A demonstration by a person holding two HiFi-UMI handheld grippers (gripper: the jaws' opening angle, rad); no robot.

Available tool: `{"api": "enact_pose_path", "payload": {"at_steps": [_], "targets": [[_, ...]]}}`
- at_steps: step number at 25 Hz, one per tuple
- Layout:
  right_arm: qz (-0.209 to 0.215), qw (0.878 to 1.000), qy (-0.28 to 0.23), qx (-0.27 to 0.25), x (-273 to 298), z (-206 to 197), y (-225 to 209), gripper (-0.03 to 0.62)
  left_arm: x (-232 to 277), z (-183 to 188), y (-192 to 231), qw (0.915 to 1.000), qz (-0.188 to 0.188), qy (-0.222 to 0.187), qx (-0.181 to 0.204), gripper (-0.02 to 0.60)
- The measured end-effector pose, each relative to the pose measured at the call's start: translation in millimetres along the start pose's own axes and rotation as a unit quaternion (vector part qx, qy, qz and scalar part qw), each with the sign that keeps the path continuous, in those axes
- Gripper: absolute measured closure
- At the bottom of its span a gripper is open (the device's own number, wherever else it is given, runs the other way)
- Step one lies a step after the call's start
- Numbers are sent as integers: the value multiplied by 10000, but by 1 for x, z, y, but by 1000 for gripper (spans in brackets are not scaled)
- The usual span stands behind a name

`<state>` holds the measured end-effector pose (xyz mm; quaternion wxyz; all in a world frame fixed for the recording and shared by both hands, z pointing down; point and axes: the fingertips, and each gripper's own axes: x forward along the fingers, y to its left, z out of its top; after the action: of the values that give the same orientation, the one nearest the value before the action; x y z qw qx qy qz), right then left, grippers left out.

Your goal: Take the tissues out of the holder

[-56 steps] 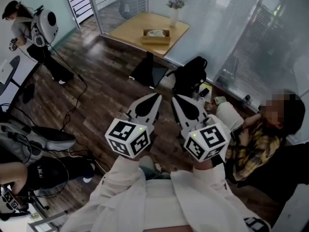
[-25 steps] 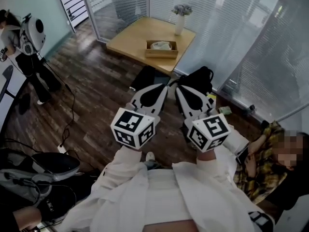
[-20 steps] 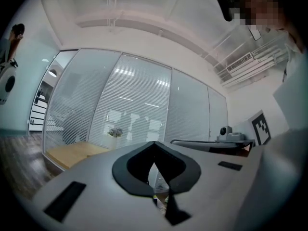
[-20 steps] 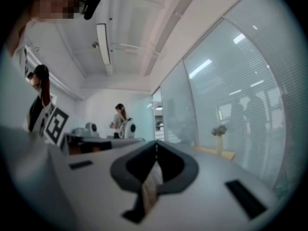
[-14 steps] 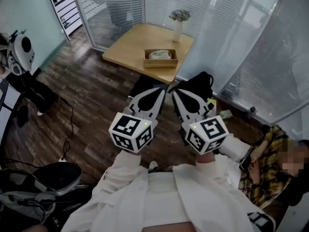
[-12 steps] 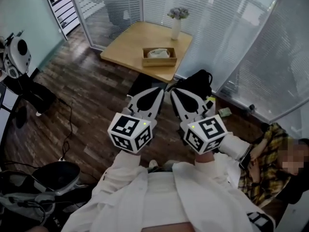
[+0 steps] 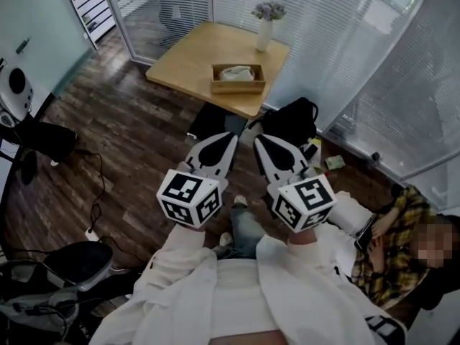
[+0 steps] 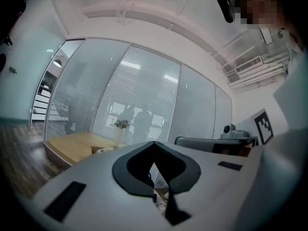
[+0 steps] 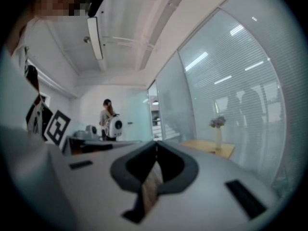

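Note:
A shallow wooden tissue holder (image 7: 238,80) sits on a light wooden table (image 7: 187,62) far ahead of me, with white tissues (image 7: 235,71) lying in it. My left gripper (image 7: 232,136) and right gripper (image 7: 258,137) are held side by side over the dark floor, well short of the table. Both are shut with nothing in them. In the left gripper view the shut jaws (image 8: 154,143) point toward the table (image 8: 72,143) and the holder (image 8: 99,150). The right gripper (image 9: 155,143) view shows only the table's far end (image 9: 211,146).
A white vase of flowers (image 7: 264,27) stands at the table's back corner. A black bag (image 7: 289,123) and the table's black base (image 7: 213,122) lie between me and the table. A seated person in plaid (image 7: 392,228) is at right. Glass walls with blinds enclose the back.
I have walked closer to the table, which now sits larger and nearer in the head view. The person with the backpack has slid out at left. Both grippers stay shut.

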<state>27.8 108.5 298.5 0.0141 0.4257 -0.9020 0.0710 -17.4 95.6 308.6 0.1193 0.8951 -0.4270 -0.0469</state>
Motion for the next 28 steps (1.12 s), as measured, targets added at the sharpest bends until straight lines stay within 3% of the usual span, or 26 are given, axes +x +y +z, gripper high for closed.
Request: {"api": "enact_pose_path", "payload": {"at_steps": [7,28], "targets": [[6,10000,-40,18,38,7,-30,582,27,13,37,9998,174,-23,48,573],[395,9989,-198,-168,166,52,-158,582,181,55,119,9987,370,-187,307,574]]}}
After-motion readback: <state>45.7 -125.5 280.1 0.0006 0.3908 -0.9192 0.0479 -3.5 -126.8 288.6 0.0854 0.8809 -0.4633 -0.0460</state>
